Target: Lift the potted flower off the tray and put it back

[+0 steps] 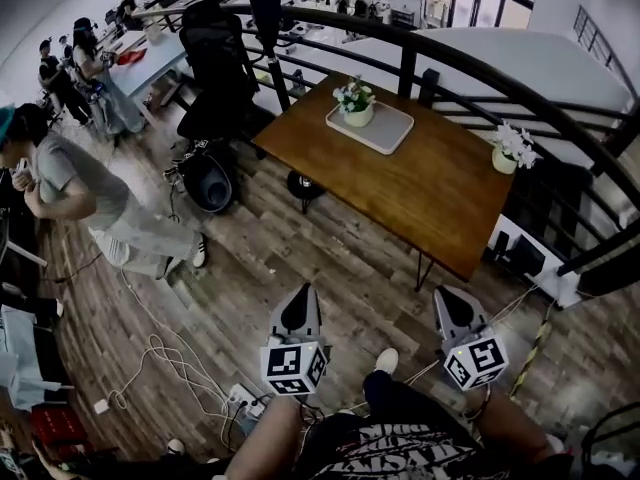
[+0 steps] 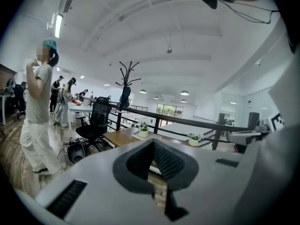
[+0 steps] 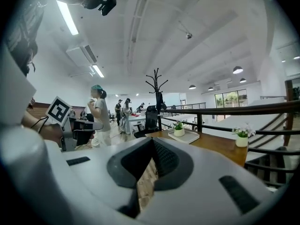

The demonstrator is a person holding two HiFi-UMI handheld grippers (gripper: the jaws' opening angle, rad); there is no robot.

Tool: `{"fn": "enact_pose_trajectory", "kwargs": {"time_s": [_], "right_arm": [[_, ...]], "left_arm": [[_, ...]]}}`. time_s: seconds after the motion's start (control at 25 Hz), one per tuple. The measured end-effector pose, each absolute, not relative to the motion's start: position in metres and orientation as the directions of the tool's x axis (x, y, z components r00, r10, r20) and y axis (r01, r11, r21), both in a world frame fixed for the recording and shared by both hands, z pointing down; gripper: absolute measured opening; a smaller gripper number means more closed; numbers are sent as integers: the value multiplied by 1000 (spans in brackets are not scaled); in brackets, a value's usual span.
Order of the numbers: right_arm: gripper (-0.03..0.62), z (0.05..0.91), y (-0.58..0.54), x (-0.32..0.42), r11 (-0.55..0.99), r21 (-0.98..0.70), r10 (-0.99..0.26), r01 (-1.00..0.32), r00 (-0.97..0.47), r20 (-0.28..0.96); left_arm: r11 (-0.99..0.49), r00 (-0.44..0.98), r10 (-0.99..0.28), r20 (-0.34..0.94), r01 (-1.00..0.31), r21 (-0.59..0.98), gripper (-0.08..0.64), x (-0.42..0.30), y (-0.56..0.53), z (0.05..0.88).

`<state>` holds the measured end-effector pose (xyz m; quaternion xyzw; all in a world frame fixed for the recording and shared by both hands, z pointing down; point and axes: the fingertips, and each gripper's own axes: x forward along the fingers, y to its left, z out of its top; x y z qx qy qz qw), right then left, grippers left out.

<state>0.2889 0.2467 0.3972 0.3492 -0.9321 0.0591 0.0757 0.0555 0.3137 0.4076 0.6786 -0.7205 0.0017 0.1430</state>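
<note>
Two potted flowers, one tray, one wooden table, one office chair, two grippers.

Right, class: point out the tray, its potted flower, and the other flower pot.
tray [image 1: 390, 130], head view, bare right part.
potted flower [image 1: 358, 116], head view, pot.
other flower pot [image 1: 504, 161], head view, pot.

a white pot of pale flowers stands upright on a white tray, upper centre of frame.

place: open-plan office | cues: office chair, desks, coat stand, ceiling strip lights
</note>
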Motion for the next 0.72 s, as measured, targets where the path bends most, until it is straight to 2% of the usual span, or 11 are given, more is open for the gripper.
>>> {"fn": "enact_pose_trajectory", "kwargs": {"time_s": [0.48,0.72], "right_arm": [[-2,380,177,280,791,-84,-592,-607,-792,147],[-2,398,162,276,778,-108,-596,-619,-781,187]], "left_arm": [[63,-28,-985,171,-977,204,-2,69,233,385],[61,-24,-982,185,-978,198,-2,59,220,389]]}}
